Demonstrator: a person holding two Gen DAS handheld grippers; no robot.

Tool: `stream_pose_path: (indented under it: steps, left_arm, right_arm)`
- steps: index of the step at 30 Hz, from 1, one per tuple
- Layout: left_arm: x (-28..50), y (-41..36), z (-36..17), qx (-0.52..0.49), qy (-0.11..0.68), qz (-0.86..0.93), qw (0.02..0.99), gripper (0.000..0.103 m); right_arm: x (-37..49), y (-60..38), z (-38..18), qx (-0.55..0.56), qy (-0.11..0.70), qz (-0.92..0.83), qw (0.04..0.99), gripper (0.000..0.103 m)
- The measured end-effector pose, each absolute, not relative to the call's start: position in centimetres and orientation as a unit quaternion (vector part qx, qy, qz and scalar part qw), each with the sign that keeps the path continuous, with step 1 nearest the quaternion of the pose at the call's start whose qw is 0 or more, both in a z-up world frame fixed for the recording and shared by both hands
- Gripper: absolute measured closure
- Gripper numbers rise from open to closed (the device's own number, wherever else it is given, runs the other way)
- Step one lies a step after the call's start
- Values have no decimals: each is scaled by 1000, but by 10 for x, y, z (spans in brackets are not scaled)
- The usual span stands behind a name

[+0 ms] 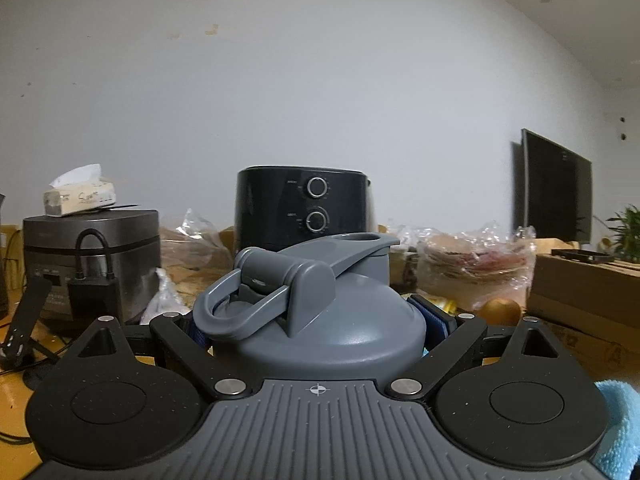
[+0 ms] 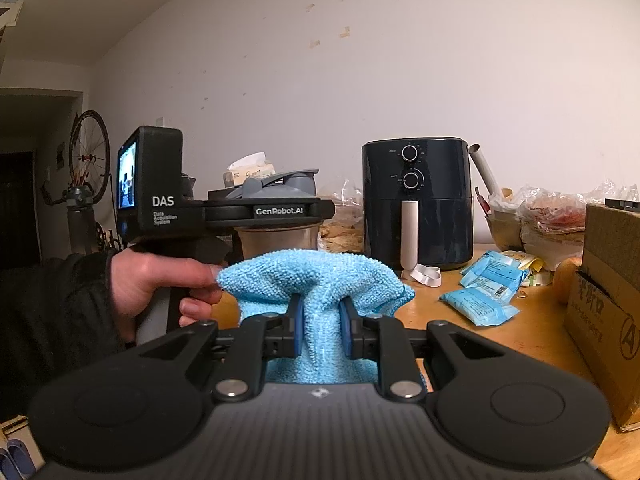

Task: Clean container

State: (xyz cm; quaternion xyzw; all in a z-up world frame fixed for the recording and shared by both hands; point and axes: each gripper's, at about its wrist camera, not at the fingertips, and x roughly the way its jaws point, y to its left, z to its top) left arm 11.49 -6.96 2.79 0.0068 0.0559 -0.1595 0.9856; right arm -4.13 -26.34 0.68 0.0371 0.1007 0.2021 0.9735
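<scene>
Fluffy blue cloth (image 2: 320,280) bunches in right gripper (image 2: 320,332).

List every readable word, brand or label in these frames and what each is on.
"DAS", "Data Acquisition System": left gripper camera housing.
"GenRobot.AI": its side.
"A" in a circle: cardboard box.
Unreadable: tissue box script, air fryer dial marks, blue packets' labels, the box's other print.
</scene>
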Motion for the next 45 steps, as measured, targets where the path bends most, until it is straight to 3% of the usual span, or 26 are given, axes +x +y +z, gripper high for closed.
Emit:
stream_pose_path:
  steps: [45]
  left_arm:
    - [147,-36,24,16,58,-372,926,8]
  right_arm:
    - [-36,-267,0,46,106,204,972,87]
